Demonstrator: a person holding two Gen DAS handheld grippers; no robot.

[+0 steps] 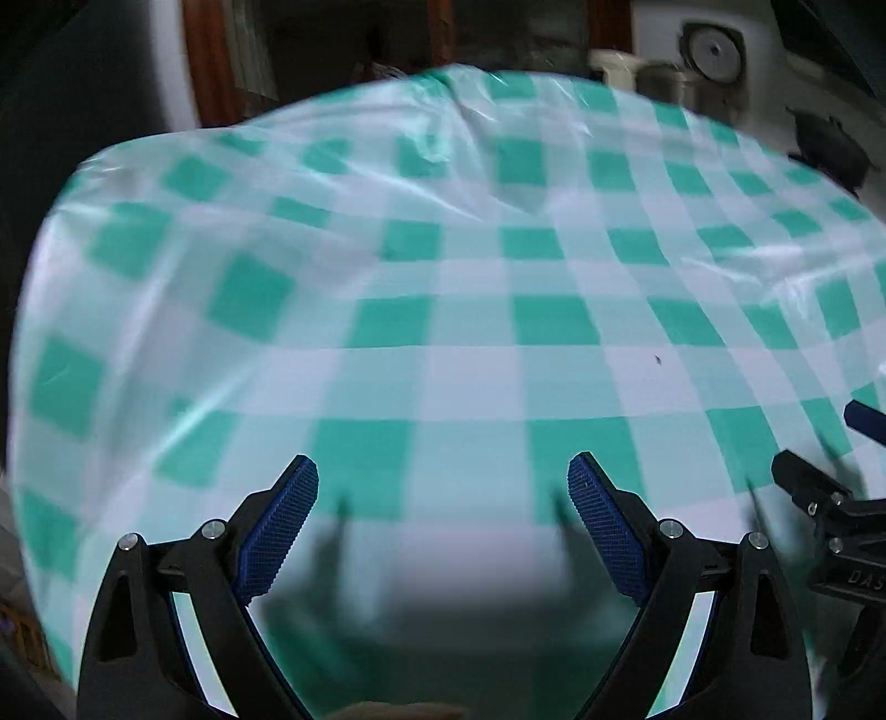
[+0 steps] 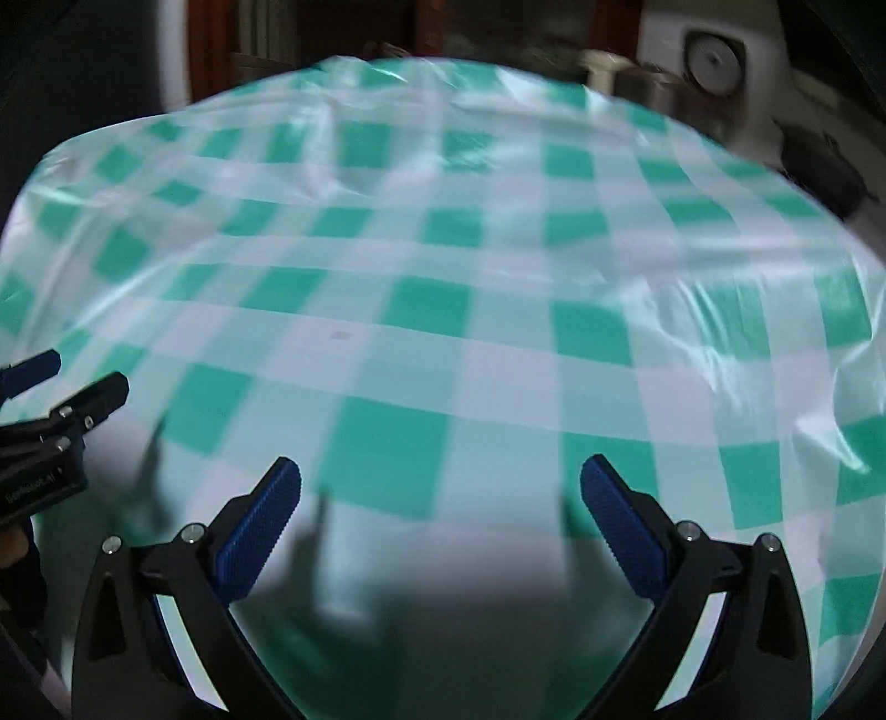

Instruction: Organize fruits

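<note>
No fruit shows in either view. My left gripper [image 1: 443, 471] is open and empty, just above a table with a green and white checked plastic cloth [image 1: 443, 327]. My right gripper [image 2: 440, 471] is open and empty above the same cloth [image 2: 443, 332]. The right gripper's fingers [image 1: 803, 482] show at the right edge of the left wrist view. The left gripper's fingers [image 2: 94, 399] show at the left edge of the right wrist view. Both views are blurred.
The cloth is wrinkled at the far edge [image 1: 459, 105] and on the right side [image 2: 747, 343]. Beyond the table stand a white appliance with a round part [image 1: 714, 50], pale jars [image 1: 614, 66] and a dark object [image 1: 830, 149]. A wooden frame [image 1: 205, 61] stands behind.
</note>
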